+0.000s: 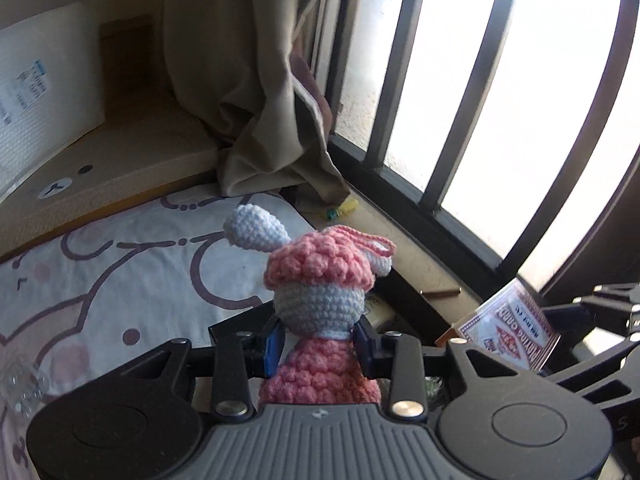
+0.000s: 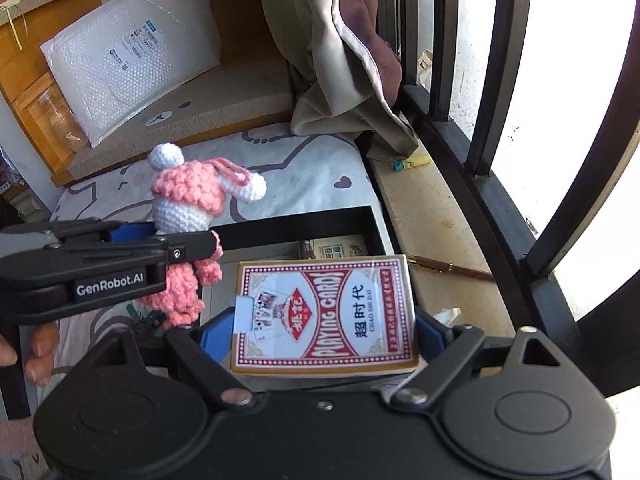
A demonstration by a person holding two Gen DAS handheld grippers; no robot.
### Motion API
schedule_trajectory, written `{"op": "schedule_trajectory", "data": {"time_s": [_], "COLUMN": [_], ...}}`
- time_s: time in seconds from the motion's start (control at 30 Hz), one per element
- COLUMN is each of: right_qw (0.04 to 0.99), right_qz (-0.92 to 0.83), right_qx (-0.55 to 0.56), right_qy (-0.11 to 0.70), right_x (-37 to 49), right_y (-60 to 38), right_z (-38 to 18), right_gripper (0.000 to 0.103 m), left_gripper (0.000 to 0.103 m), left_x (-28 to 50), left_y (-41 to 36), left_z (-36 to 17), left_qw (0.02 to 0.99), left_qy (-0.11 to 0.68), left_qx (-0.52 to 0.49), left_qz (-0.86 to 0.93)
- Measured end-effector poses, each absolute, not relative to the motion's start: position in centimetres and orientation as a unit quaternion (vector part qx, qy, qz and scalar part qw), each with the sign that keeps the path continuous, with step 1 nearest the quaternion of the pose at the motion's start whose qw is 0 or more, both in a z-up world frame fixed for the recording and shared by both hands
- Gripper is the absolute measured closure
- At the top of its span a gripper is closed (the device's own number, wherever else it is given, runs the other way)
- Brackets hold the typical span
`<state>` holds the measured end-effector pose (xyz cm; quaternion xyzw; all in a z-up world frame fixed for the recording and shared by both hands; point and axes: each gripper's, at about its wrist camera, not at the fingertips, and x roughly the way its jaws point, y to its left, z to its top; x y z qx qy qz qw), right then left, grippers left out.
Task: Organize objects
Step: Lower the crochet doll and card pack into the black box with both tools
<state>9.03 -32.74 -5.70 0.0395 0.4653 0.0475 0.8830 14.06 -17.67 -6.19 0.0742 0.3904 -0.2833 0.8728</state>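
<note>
My left tongs (image 1: 320, 344) are closed on a crocheted doll (image 1: 320, 300), the blue pads pressing its neck from both sides. The doll is pink and white, with a pink cap, white ears and a thin pink loop on top. It is held upright, lifted above the cushion (image 1: 120, 280), a white one printed with brown cartoon outlines.

In the right wrist view the same doll (image 2: 188, 200) hangs with its legs free beside the black tray (image 2: 372, 224), gripped by the left tongs (image 2: 132, 236).

My right tongs (image 2: 324, 332) are closed on a box of playing cards (image 2: 324, 316), red and white with a gold edge, its printed face turned up. The blue pads press its two long sides. The box is held over the black tray, which lies on the cushion near the stone sill (image 2: 432, 216); papers lie inside the tray.

In the left wrist view the card box (image 1: 508, 328) appears at the right, tilted, just beside the doll.

Background, right wrist view:
- A beige curtain (image 2: 328, 60) hangs down to the sill beside the dark window bars (image 2: 444, 40).
- A white bubble mailer (image 2: 132, 56) leans on a tan cushion (image 2: 224, 104).
- A yellow and green marker (image 2: 408, 164) and a brown pen (image 2: 452, 268) lie on the sill.
</note>
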Motion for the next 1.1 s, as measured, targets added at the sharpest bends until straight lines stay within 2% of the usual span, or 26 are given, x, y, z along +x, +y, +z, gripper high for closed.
{"op": "schedule_trajectory", "data": {"time_s": [0.23,0.5,0.7,0.73,0.8,1.07,1.1], "right_qw": [0.869,0.853,0.843,0.842,0.839,0.822,0.819], "right_qz": [0.050,0.049,0.061,0.065,0.075,0.108,0.109], "right_qx": [0.041,0.030,0.043,0.046,0.052,0.043,0.047], "right_qy": [0.490,0.520,0.533,0.534,0.536,0.558,0.561], "right_x": [9.9,10.6,11.2,11.3,11.5,12.2,12.3], "right_y": [-32.8,-32.8,-32.8,-32.7,-32.2,-29.9,-29.8], "right_z": [-7.0,-8.2,-9.2,-9.2,-9.4,-10.4,-10.6], "right_gripper": [0.014,0.014,0.014,0.014,0.014,0.014,0.014], "left_gripper": [0.065,0.065,0.063,0.061,0.042,0.028,0.023], "left_x": [16.3,17.5,18.8,19.0,19.5,20.5,20.6], "left_y": [-20.1,-21.6,-20.6,-20.5,-20.5,-17.8,-17.4], "left_z": [-8.5,-12.8,-13.8,-13.8,-13.8,-10.6,-10.2], "left_qw": [0.834,0.744,0.718,0.719,0.730,0.765,0.777], "left_qy": [0.380,0.400,0.419,0.420,0.415,0.419,0.413], "left_qx": [0.186,0.342,0.354,0.351,0.353,0.229,0.215], "left_qz": [-0.356,-0.412,-0.429,-0.429,-0.413,-0.432,-0.423]}}
